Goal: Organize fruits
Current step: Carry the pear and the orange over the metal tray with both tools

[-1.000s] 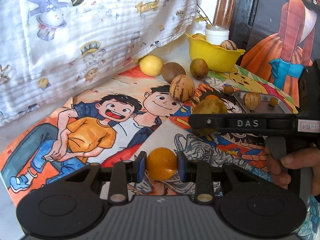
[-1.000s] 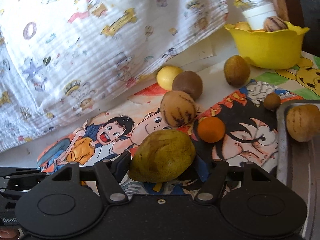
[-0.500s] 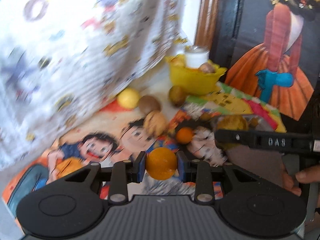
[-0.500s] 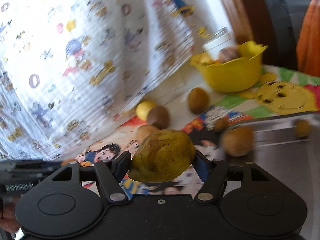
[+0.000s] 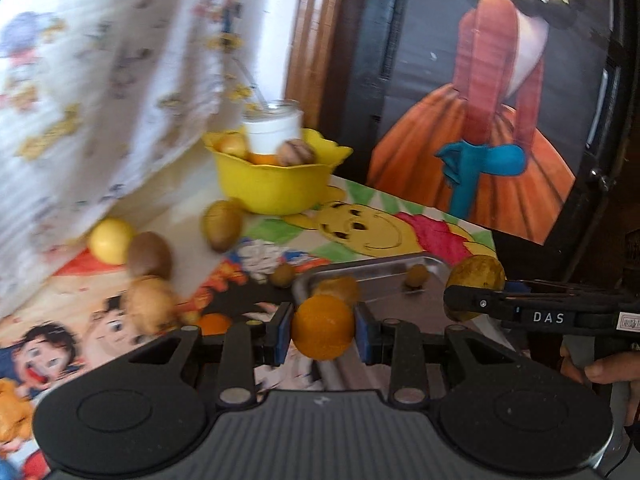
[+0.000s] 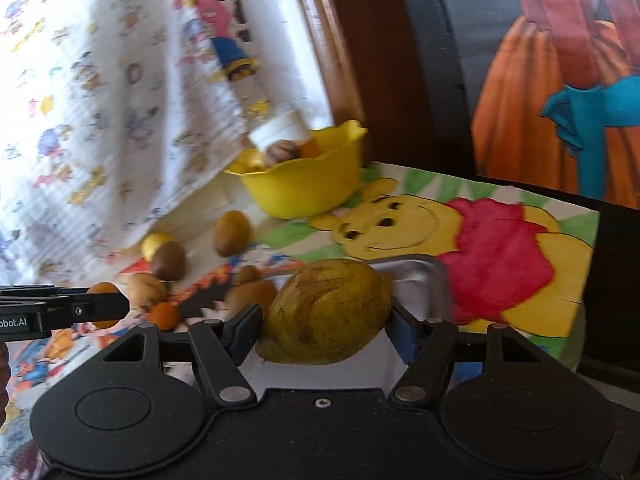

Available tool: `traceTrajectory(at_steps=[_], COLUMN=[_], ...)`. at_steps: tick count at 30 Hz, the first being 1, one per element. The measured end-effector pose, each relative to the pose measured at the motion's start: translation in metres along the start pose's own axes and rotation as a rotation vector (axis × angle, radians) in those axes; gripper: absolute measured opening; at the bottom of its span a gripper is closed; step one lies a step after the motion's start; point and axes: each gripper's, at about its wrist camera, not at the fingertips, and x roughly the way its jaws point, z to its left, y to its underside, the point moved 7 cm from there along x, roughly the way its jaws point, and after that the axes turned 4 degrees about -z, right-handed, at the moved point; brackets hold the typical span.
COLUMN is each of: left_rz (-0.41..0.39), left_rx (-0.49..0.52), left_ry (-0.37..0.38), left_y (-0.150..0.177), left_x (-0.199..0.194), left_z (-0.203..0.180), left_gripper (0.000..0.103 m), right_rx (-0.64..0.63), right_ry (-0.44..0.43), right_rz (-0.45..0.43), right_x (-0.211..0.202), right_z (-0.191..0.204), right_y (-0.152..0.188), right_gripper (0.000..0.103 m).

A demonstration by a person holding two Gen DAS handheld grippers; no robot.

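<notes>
Fruit is in transit: the left gripper [image 5: 322, 332] is clamped tight on a small orange [image 5: 322, 327], and the right gripper [image 6: 326, 320] holds a green-brown mango [image 6: 326, 312] with its jaws about half spread, both carried above the near side of the metal tray [image 5: 384, 276]. Beyond the tray stands the yellow bowl [image 5: 276, 188], already holding fruit. Judging by the aim, each piece next needs lowering over the tray or bowl before the fingers let go.
</notes>
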Motion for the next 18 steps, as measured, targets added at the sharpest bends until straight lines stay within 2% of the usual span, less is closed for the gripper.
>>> traceTrajectory(at_steps=[8,14,18], left_rz=[0.037,0.065,0.068], left_rx=[0.055,0.061,0.078], left_ry=[0.029,0.038,0.044], left_y=[0.016,0.027,0.03], left_x=[0.051,0.069,0.076], left_z=[-0.023,-0.021,-0.023], left_gripper=[0.035,0.035,0.035], right_rx=[-0.068,-0.108,-0.17], right_ry=[0.03,0.024,0.037], right_rz=[-0.013,-0.012,0.03], right_x=[0.011,0.018,0.026], right_z=[-0.024,-0.024,-0.021], right_y=[0.014,0.01,0.011], right_gripper=[0.069,0.069,0.069])
